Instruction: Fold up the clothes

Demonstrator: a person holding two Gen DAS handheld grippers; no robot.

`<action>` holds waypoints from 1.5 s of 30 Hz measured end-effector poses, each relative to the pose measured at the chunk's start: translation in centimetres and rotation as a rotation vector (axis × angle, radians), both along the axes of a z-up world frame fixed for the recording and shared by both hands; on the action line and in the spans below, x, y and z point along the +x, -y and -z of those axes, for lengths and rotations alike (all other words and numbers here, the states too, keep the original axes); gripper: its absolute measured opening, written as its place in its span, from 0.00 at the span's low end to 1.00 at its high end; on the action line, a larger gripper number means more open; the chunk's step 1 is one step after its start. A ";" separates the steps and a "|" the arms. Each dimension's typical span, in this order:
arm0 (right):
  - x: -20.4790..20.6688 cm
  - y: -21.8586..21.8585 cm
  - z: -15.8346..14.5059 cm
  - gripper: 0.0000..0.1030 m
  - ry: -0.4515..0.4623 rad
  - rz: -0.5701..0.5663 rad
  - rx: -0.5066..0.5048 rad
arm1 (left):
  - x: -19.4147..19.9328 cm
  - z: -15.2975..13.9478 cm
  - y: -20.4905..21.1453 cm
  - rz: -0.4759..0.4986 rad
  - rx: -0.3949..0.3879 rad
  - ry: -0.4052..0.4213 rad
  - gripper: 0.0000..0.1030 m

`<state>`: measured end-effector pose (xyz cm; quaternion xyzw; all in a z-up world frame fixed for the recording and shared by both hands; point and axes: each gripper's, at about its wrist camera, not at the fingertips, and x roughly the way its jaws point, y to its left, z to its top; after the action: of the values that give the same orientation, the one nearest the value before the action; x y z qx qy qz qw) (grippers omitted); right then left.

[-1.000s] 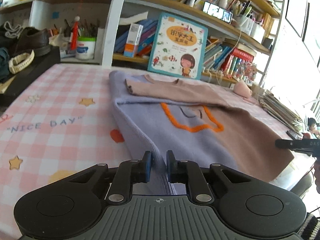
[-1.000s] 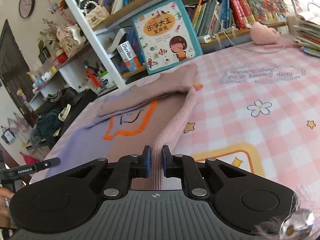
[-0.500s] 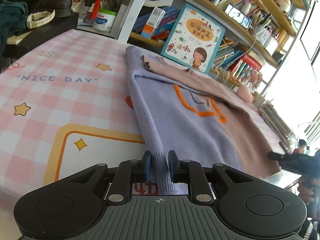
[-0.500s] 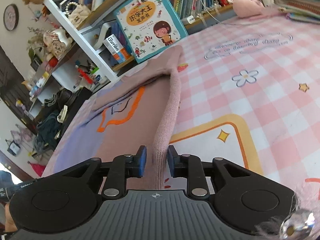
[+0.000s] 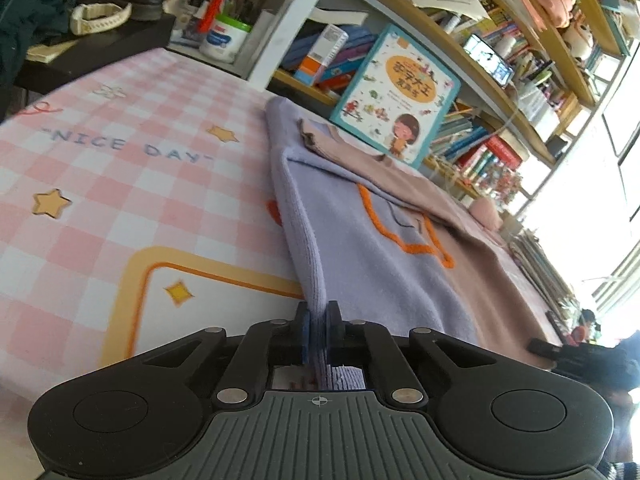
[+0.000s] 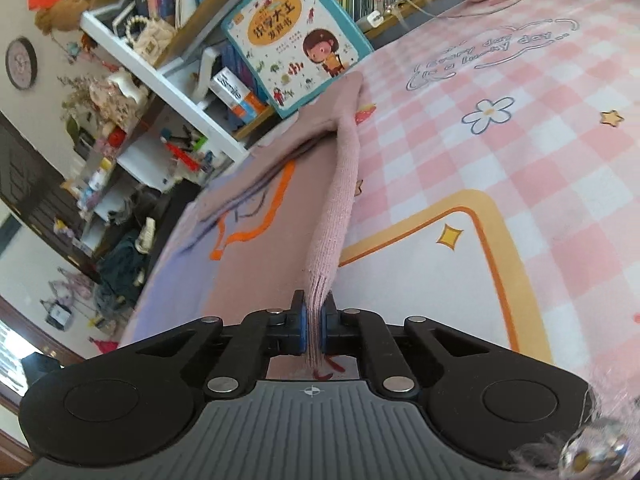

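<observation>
Pink checked cloth [image 5: 120,184] is covered by sweater [image 5: 372,264]; its near hem corners are clamped by left gripper [image 5: 318,330] and right gripper [image 6: 314,322], body stretching away ahead.

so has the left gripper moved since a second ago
Yes. The left gripper has dropped lower and come nearer the sweater hem, which its pads now pinch, and the picture book now sits higher and tilted in that view.

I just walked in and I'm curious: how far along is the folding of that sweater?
Done: both sleeves lie folded across the sweater. In hand: the left gripper pinches the purple hem corner and the right gripper pinches the pink one. Left, probably: carrying the hem up toward the collar.
</observation>
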<state>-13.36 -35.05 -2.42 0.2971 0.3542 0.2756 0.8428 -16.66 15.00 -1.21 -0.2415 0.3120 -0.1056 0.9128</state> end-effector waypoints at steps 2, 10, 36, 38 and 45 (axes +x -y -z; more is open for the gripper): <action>-0.8 0.3 -0.6 0.06 0.020 -0.006 0.007 | -0.1 -0.1 0.0 0.003 0.004 -0.003 0.06; -0.3 0.1 0.6 0.08 -0.026 0.004 -0.015 | -0.2 0.3 -0.4 0.022 -0.045 -0.014 0.08; -2.1 0.5 0.5 0.05 -0.003 -0.066 0.036 | -2.3 0.6 -0.6 0.106 -0.147 -0.012 0.04; -3.1 0.8 0.0 0.05 0.011 -0.087 0.051 | -3.4 0.3 -0.7 0.123 -0.185 0.003 0.04; -4.7 1.0 -2.9 0.05 0.131 -0.167 0.170 | -4.6 -1.0 -1.4 0.148 -0.372 0.108 0.04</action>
<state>-18.06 -36.09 0.52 0.3182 0.2974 0.3924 0.8101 -21.29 16.39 -0.25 -0.3760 0.2545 -0.2412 0.8577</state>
